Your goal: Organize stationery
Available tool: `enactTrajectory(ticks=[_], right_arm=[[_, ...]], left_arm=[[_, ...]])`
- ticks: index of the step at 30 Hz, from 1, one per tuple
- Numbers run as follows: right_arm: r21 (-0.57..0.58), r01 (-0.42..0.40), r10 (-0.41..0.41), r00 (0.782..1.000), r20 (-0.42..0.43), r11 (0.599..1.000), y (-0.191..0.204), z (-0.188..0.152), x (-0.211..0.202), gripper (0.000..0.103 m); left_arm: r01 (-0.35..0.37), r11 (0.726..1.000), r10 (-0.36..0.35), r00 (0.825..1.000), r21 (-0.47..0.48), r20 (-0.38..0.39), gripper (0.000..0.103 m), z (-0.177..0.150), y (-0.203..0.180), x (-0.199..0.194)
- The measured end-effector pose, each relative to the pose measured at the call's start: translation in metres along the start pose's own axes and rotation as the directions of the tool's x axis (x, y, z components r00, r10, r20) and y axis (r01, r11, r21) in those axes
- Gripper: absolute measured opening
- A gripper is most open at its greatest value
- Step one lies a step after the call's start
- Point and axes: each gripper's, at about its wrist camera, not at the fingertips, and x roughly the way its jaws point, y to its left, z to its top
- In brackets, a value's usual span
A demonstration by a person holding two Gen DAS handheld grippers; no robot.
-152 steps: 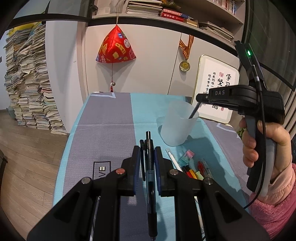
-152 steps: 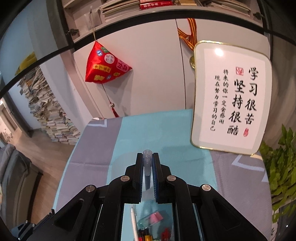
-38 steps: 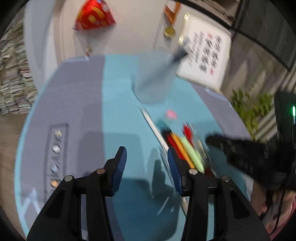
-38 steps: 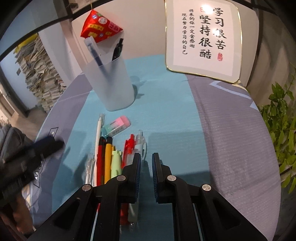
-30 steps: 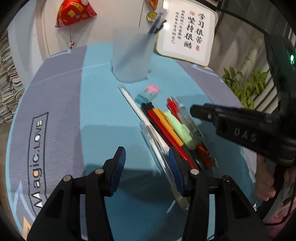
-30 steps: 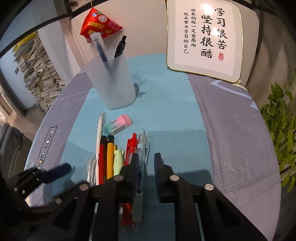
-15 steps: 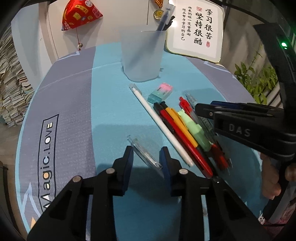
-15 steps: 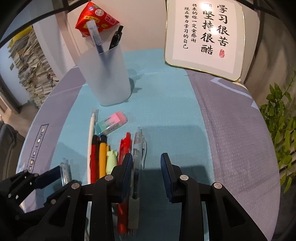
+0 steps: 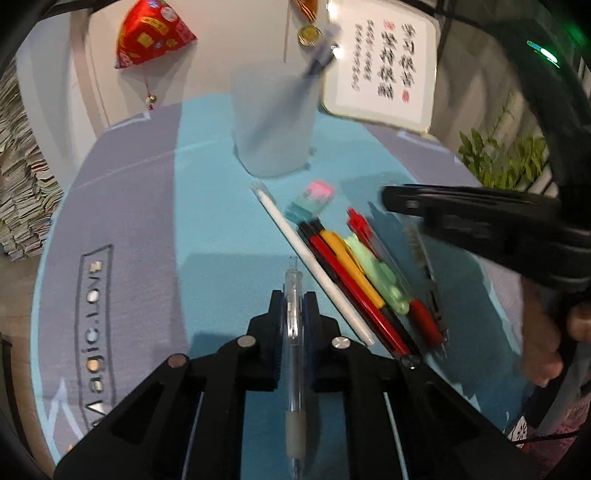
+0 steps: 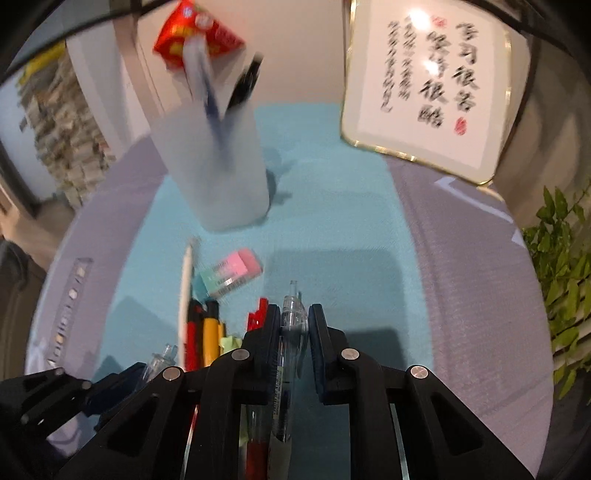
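My left gripper [image 9: 293, 306] holds a clear pen [image 9: 294, 362] lengthwise, its jaws closing tight on the barrel just above the mat. My right gripper [image 10: 293, 317] has a clear pen with blue ink [image 10: 286, 369] between its pads, and its jaws are closing on it. A row of pens lies between the two grippers: a white pen [image 9: 314, 266], a red pen [image 9: 354, 288], an orange one [image 9: 351, 258] and a green one [image 9: 376, 273]. A pink and green eraser [image 10: 232, 273] lies behind them. The frosted cup [image 10: 218, 166] stands farther back with two pens in it.
A framed calligraphy board [image 10: 432, 85] leans on the wall at the back right. A green plant [image 10: 561, 266] stands off the table's right edge. A red ornament [image 9: 151, 33] hangs behind the cup, and book stacks [image 9: 18, 184] fill the far left.
The left jaws have shut on the clear pen that lay between them. The right jaws have narrowed around the blue-ink pen, which now lines up with the fingers. Both views are blurred.
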Motion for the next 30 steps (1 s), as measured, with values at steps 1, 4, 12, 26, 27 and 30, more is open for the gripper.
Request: enactTrajectory(ticks=[1, 4, 12, 26, 27, 30], right_arm=[[0.005, -0.01, 0.01, 1.0, 0.015, 1.0, -0.002, 0.001, -0.007, 0.017], [0.016, -0.034, 0.033, 0.997, 0.068, 0.999, -0.006, 0.001, -0.031, 0.017], [0.015, -0.077, 0.074, 0.985, 0.156, 0.997, -0.006, -0.008, -0.072, 0.016], [0.018, -0.099, 0.09, 0.955, 0.282, 0.995, -0.006, -0.006, -0.111, 0.015], [0.02, -0.101, 0.091, 0.954, 0.285, 0.995, -0.006, -0.006, -0.112, 0.015], [0.028, -0.106, 0.094, 0.953, 0.289, 0.994, -0.009, -0.006, -0.112, 0.015]], left_arm=[[0.006, 1.0, -0.005, 1.0, -0.008, 0.014, 0.008, 0.002, 0.002, -0.006], [0.017, 1.0, -0.015, 0.998, -0.024, 0.058, 0.008, 0.006, 0.006, -0.023], [0.006, 0.999, 0.0, 0.99, -0.039, 0.144, 0.008, 0.015, 0.007, -0.055], [-0.031, 0.998, 0.047, 0.954, -0.058, 0.297, 0.008, 0.055, 0.009, -0.088], [-0.032, 0.998, 0.05, 0.946, -0.059, 0.319, 0.008, 0.065, 0.01, -0.09], [-0.033, 0.997, 0.059, 0.929, -0.076, 0.366, 0.008, 0.086, 0.012, -0.092]])
